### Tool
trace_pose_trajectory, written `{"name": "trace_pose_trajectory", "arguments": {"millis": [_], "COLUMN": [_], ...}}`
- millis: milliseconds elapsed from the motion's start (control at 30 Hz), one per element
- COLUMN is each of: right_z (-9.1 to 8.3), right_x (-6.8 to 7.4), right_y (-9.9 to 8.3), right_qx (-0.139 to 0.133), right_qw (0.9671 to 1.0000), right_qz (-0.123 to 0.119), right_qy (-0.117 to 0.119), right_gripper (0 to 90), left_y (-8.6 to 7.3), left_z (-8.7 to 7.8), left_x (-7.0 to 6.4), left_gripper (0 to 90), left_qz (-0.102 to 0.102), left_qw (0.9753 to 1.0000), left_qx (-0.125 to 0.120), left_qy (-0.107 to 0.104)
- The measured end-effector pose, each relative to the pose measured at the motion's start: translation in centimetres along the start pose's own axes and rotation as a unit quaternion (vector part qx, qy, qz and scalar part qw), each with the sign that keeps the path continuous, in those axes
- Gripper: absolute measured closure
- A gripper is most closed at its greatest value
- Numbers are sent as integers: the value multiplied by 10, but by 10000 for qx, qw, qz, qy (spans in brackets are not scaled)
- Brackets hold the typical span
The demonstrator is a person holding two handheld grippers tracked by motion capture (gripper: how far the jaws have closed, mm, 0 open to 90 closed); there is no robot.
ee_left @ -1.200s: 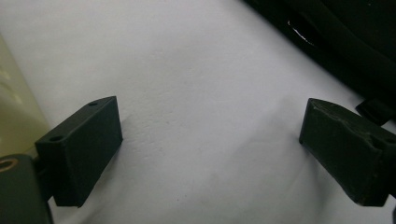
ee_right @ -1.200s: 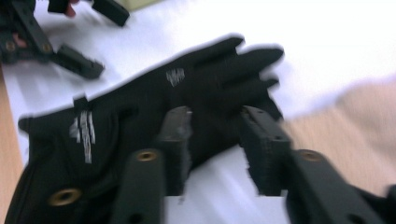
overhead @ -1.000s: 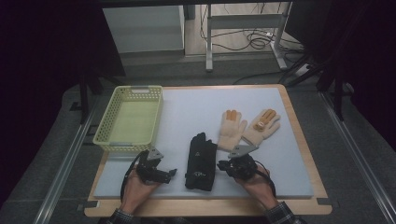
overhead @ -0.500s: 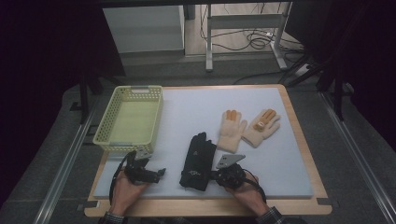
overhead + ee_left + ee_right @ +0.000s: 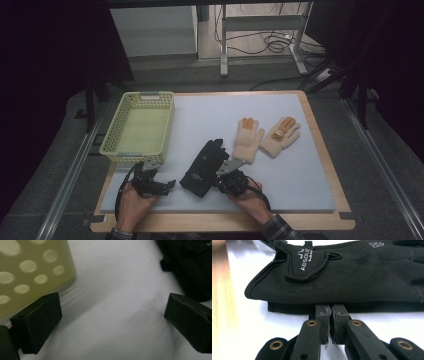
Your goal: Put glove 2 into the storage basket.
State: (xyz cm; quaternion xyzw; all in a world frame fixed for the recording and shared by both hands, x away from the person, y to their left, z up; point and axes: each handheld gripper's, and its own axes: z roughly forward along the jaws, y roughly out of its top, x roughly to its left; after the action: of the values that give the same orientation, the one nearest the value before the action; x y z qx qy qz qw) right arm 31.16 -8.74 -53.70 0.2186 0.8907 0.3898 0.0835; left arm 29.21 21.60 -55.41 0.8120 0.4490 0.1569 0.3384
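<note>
While your left gripper (image 5: 167,185) rests low near the front of the tabletop (image 5: 300,195), its jaws stand wide apart with nothing between them. Just beyond it sits the yellow-green perforated basket (image 5: 113,145), whose near corner shows close by one jaw in the left gripper view (image 5: 32,270). From that gripper, bare white mat runs rightward to the black glove (image 5: 202,166), so you have open room there; the black glove's edge darkens the far corner of the left gripper view (image 5: 190,267), beyond the other jaw and apart from it.

That black glove lies flat near the front middle of the tabletop, fingers pointing away from you and cuff nearest the front edge. Your right gripper (image 5: 223,181) sits just at its right side. In the right gripper view the jaws are pressed together, their tips at the glove's lower edge (image 5: 332,307); I cannot tell whether any fabric is caught between them. The cuff strap with white lettering lies just above the jaws.

Farther right and back, two cream gloves with orange fingertips (image 5: 248,142) (image 5: 280,135) lie side by side, well apart from your right gripper. Beyond them the mat stays bare up to the wooden rim (image 5: 325,150).
</note>
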Motion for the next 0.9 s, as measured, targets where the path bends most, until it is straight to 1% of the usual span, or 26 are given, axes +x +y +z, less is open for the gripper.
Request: {"name": "trace_pose_trajectory", "arguments": {"millis": [67,167,267,467,533,567,600,700,800,833,867,900], "right_z": [2,8,14,12,9,4,4,-9,-19,-23,-23,-30], "right_x": [0,-1,-2,-2,-2,-3,-3,-9,-16,-19,-19,-25], "right_y": [2,7,11,11,10,9,9,5,0,-1,-1,-5], "right_qx": [-1,-6,-12,-2,-5,-14,-14,-73,-107,-119,-119,-131], "right_qw": [10000,9999,9999,9999,9999,9998,9998,9994,9987,9984,9984,9978], "right_qz": [-13,-52,-37,-17,-22,-17,-17,2,85,111,111,200], "right_qy": [-22,-116,-164,-149,-150,-181,-181,-345,-490,-532,-532,-619], "right_gripper": [844,848,849,834,819,806,806,759,717,702,702,671], "left_y": [0,0,0,-1,-1,-1,-1,-1,-1,-1,-1,-1], "left_z": [0,0,0,0,0,0,0,0,0,0,0,0], "left_x": [0,0,0,0,0,0,0,0,0,0,0,0], "left_gripper": [14,13,13,13,13,13,14,13,13,13,13,13], "left_qz": [0,3,-3,-33,-32,-30,-30,-27,-25,-26,-25,-27], "left_qw": [10000,10000,10000,10000,10000,10000,10000,10000,10000,10000,10000,10000], "left_qx": [0,-3,-22,-35,-34,-33,-33,-34,-32,-32,-31,-32], "left_qy": [-1,4,12,5,4,2,2,3,3,2,2,1]}}
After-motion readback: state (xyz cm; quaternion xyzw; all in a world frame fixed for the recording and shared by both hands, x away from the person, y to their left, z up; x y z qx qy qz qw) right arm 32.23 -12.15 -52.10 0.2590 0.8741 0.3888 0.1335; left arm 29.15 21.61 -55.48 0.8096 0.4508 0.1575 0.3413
